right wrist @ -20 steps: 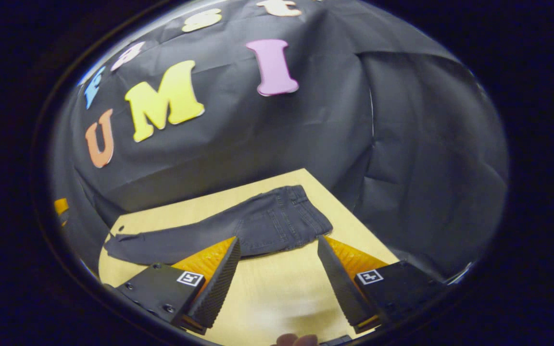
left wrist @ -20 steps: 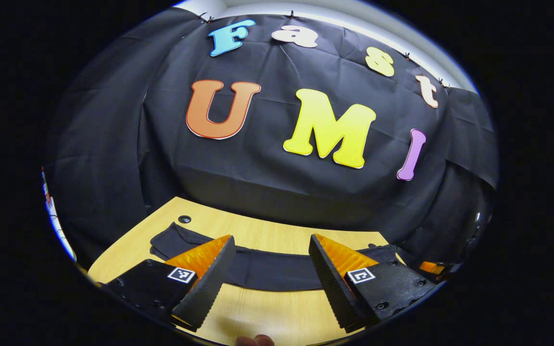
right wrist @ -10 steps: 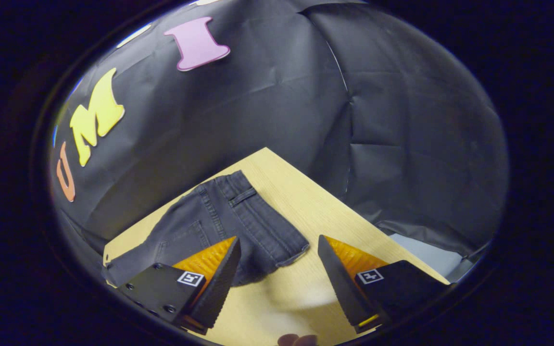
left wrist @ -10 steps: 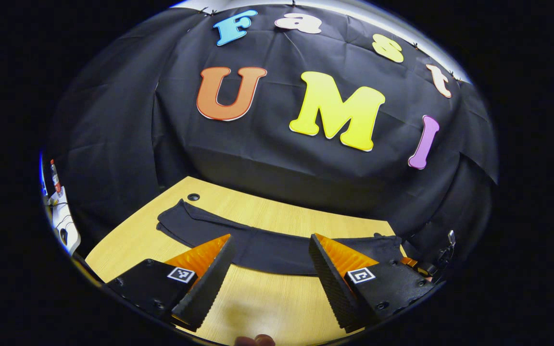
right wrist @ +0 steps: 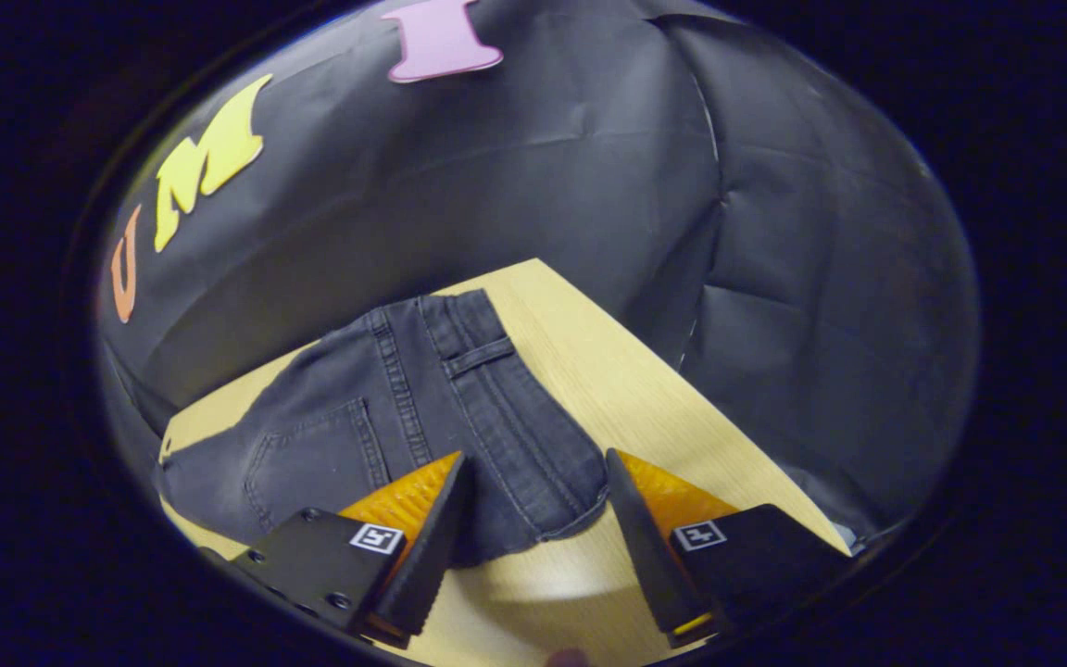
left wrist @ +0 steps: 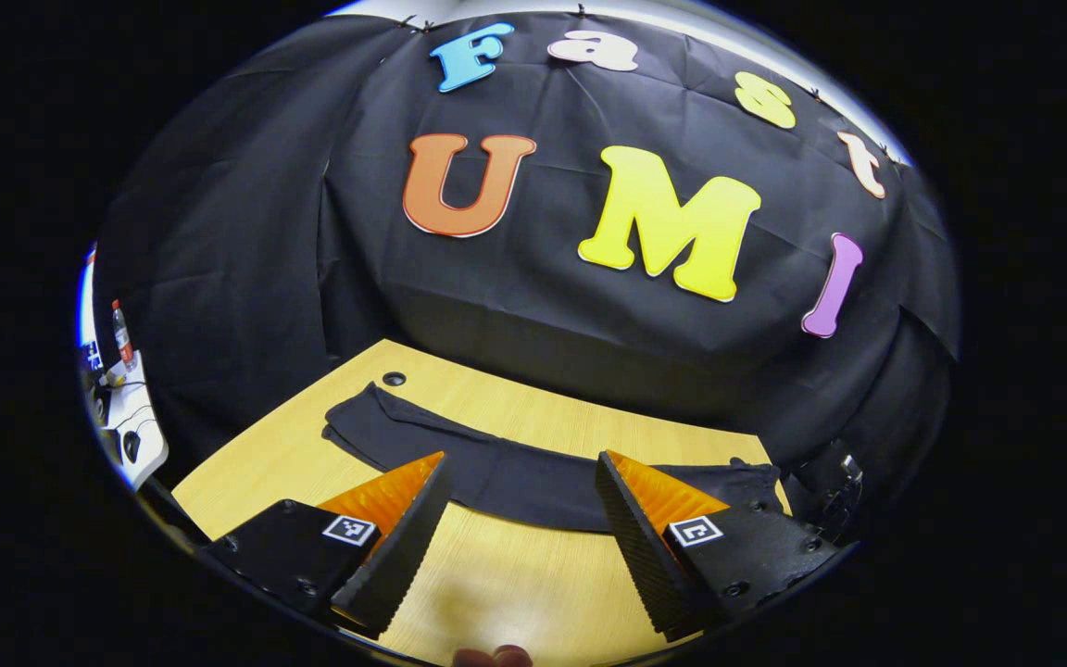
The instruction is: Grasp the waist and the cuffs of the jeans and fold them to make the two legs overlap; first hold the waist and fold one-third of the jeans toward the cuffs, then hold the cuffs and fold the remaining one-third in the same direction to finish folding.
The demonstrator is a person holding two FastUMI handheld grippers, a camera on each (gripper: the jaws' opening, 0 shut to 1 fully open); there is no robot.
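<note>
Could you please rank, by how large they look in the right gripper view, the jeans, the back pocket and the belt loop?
1. jeans, largest
2. back pocket, partly hidden behind a finger
3. belt loop, smallest

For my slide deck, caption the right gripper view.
Open right gripper poised over the waist corner of dark jeans lying flat on a wooden table.

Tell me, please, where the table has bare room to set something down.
Bare wood lies along the table's near edge, between the jeans and the left gripper, and at the far-left corner by the cable hole. Right of the waistband, a strip is free. The middle is crowded by denim.
</note>
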